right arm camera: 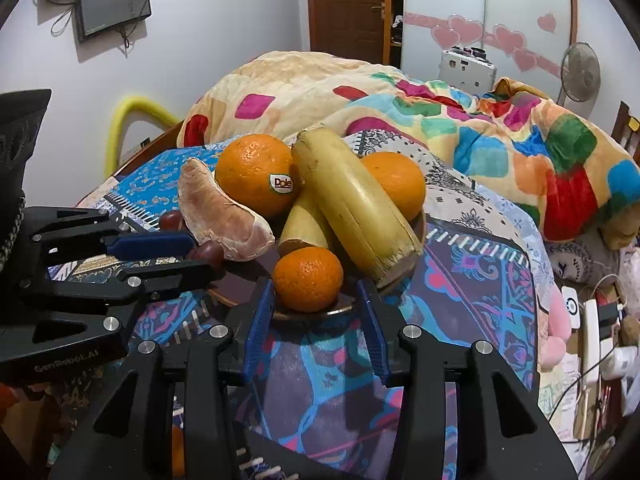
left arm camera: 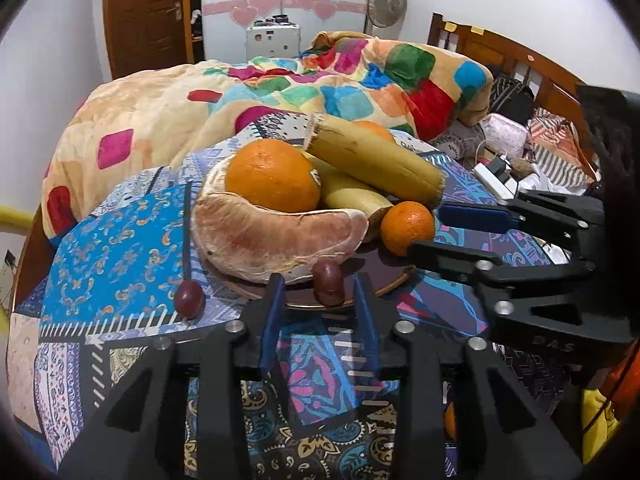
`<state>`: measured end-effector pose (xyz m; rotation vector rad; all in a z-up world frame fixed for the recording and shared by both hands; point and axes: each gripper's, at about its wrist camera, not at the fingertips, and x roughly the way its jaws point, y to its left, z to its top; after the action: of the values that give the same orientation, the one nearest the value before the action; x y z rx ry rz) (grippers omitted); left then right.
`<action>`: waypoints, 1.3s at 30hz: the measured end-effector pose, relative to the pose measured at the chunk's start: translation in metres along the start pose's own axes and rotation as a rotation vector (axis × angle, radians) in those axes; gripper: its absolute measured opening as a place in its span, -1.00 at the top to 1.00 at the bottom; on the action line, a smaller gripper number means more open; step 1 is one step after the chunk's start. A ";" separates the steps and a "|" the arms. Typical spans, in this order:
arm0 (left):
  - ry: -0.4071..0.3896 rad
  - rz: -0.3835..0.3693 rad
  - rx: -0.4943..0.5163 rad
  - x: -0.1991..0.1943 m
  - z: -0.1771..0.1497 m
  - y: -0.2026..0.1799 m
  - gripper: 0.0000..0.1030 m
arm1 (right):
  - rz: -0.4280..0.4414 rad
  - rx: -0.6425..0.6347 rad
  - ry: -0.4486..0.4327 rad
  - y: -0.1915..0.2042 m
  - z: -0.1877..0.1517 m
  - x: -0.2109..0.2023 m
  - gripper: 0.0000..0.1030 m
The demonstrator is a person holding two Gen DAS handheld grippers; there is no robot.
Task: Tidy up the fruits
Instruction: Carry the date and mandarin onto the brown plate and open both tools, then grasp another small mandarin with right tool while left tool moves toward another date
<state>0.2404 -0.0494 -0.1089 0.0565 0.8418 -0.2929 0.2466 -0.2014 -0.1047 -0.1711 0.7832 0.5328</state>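
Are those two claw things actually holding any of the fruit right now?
No. The left gripper stands open around a dark red fruit on the plate; the right gripper stands open around the small orange.

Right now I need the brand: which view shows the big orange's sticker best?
The right wrist view: the sticker on the big orange faces the camera and reads "Dole". The left wrist view shows only its edge.

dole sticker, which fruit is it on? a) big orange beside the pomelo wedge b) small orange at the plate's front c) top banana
a: the sticker sits on the big orange beside the pomelo wedge.
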 end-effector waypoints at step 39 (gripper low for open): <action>-0.008 0.116 -0.050 -0.087 -0.108 0.007 -0.11 | 0.006 0.045 -0.059 0.061 -0.080 -0.041 0.01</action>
<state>0.1092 -0.0048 -0.1172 0.0572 0.8346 -0.1629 0.1410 -0.1930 -0.1287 -0.1106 0.7378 0.5236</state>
